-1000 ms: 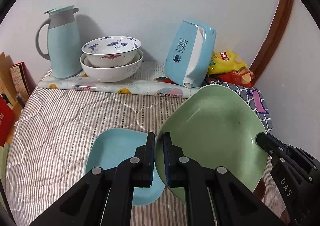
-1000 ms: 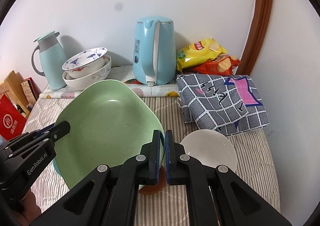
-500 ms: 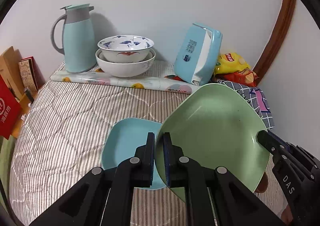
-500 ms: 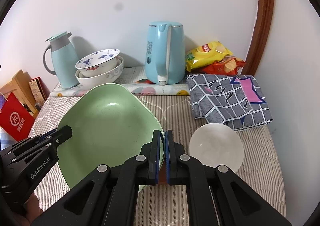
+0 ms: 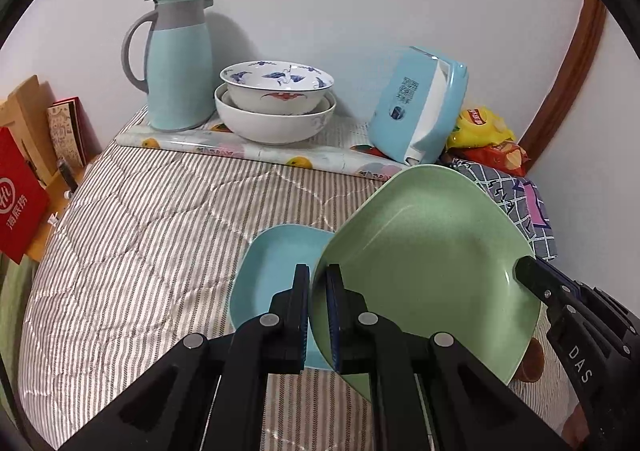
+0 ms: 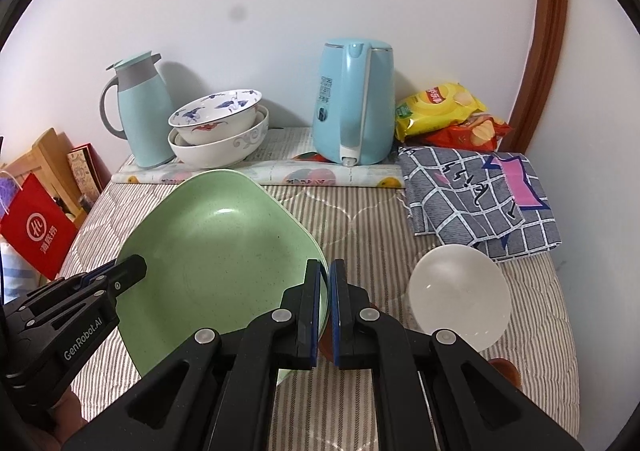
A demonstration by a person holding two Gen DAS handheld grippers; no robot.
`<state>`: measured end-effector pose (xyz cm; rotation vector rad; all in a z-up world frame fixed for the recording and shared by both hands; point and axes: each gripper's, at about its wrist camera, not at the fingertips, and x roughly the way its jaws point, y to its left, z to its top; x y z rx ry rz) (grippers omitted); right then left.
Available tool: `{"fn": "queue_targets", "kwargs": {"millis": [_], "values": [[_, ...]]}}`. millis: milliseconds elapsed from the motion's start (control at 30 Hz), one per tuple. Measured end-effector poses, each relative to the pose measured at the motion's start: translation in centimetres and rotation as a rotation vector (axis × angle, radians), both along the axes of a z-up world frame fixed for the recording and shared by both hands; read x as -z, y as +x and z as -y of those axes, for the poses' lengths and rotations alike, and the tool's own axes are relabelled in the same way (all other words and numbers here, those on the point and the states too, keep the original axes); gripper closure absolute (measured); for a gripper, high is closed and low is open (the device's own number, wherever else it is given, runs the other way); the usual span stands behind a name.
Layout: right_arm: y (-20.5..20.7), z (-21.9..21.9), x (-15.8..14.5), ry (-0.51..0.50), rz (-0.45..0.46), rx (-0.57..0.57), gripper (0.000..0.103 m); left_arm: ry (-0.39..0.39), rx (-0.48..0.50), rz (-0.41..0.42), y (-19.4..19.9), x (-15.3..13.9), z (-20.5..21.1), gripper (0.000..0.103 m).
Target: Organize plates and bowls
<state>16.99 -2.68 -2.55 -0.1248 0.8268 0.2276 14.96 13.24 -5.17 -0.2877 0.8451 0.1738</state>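
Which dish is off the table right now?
The green plate: both grippers clamp its rim, left gripper, right gripper. The blue plate lies flat beneath.

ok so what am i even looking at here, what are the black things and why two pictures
The black things are handheld tongs, one in each of a person's hands, each with its own camera, hence two pictures. The left tongs and the right tongs both pinch opposite edges of the green plate, holding it up. Below it a blue plate lies on the striped cloth. At the back stand two stacked bowls, a thermos jug and a blue kettle. A white bowl sits to the right.
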Motion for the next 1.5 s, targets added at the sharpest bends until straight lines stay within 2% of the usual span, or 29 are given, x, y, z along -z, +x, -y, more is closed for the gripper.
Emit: {"fn": "queue_targets", "kwargs": {"millis": [767,1500], "values": [[1.6,-3.7,2.1,0.012,-0.037,-0.067,0.098,-0.02,-0.062,-0.037,0.4,2.2,-3.8,0.094],[5.3,-5.9,7.4,-0.026,-0.123,-0.132,0.098,-0.04,-0.099,-0.15,2.4,7.5,-5.4,0.094]]}}
